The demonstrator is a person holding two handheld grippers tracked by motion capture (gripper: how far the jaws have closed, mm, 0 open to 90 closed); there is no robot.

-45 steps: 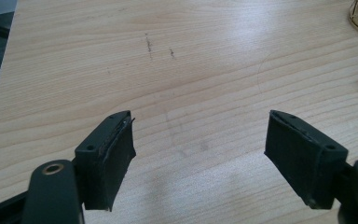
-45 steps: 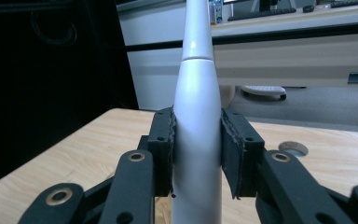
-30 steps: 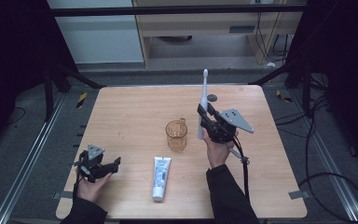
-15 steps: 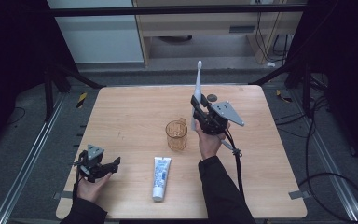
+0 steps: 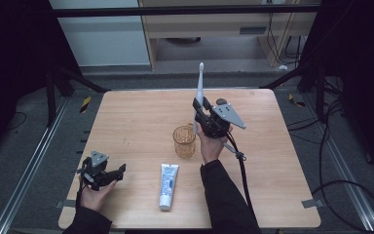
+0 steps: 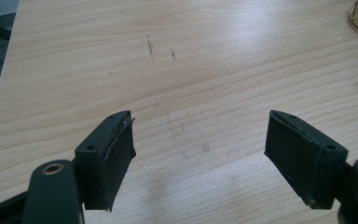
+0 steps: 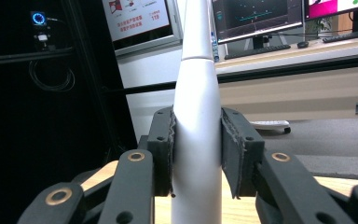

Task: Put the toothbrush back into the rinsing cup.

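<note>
Between the pads of the right tongs (image 7: 196,154) stood a white electric toothbrush (image 7: 195,121), clamped at its thick handle and held upright, its slim neck rising well above the tongs. From the high view, those tongs hung over the middle of the surface (image 5: 126,122), with the amber cup (image 5: 184,141) just below and beside them toward the person's left, so the brush's lower end sat near the cup's rim, though whether it was over the opening or beside it could not be told. Nearer the person than the cup lay a white toothpaste tube (image 5: 167,185), flat on the surface and untouched. The left tongs (image 6: 200,158) rested low at the near left corner, well apart from the cup, their jaws spread wide with nothing but bare wood between them. Judging from this, the pick-up was done: the toothbrush was off the surface and securely gripped. What seemed left was lowering it into the cup and letting go; the tube, too, looked yet to be handled, perhaps by the idle left tongs.
</note>
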